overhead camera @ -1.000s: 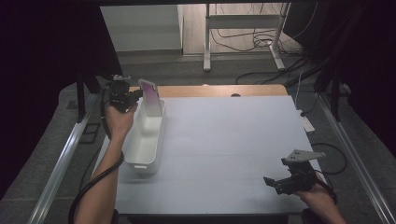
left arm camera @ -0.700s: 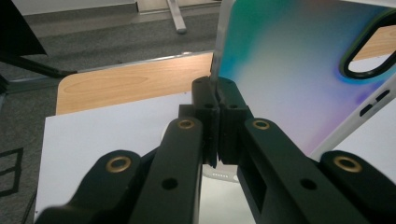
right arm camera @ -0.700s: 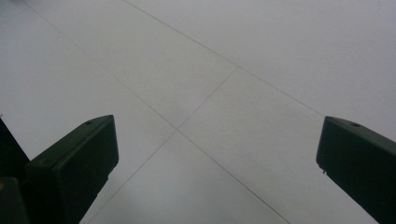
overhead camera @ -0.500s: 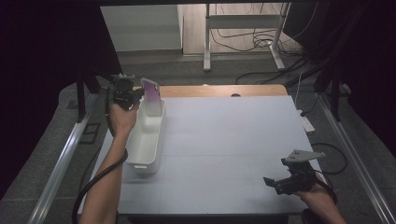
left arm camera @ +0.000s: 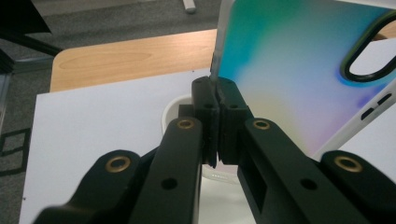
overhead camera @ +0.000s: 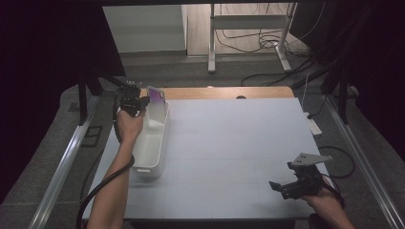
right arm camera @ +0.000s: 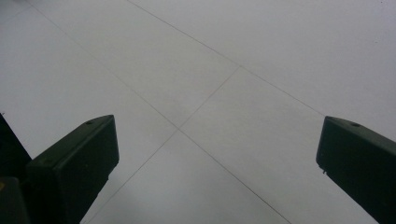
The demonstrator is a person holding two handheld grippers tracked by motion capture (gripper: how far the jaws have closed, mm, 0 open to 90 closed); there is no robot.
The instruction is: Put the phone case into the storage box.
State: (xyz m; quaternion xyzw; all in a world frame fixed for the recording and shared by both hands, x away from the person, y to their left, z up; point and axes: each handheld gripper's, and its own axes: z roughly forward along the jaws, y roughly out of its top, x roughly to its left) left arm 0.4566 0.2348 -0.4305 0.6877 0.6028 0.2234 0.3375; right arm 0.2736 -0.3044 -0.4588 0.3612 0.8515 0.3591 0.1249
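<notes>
Dark curtains hang all around, and cables lie on the grey floor past the far end of my bench (overhead camera: pixel 229 143). Its top is a big white sheet with thin lines on it, and a strip of bare wood shows along the far edge.

With my left gripper (overhead camera: pixel 141 101) I hold a phone case (overhead camera: pixel 157 98). Both black jaws are pressed tight together on the thin edge of it. In the left gripper view the phone case (left arm camera: pixel 299 70) is close up: it is shiny, with green, blue, purple and pale yellow all running into each other, a white rim, and a long black ring around the camera hole. It stands up on its edge, leaning a little.

I hold the phone case right over the far end of a long white bin (overhead camera: pixel 150 143). That bin sits on the left side of the bench, with its long side running away from me. I cannot tell if the case touches the bin.

Over at the near right corner is my right gripper (overhead camera: pixel 282 187), well apart from the bin. Its jaws stand wide apart with nothing between them, low over the white sheet.
</notes>
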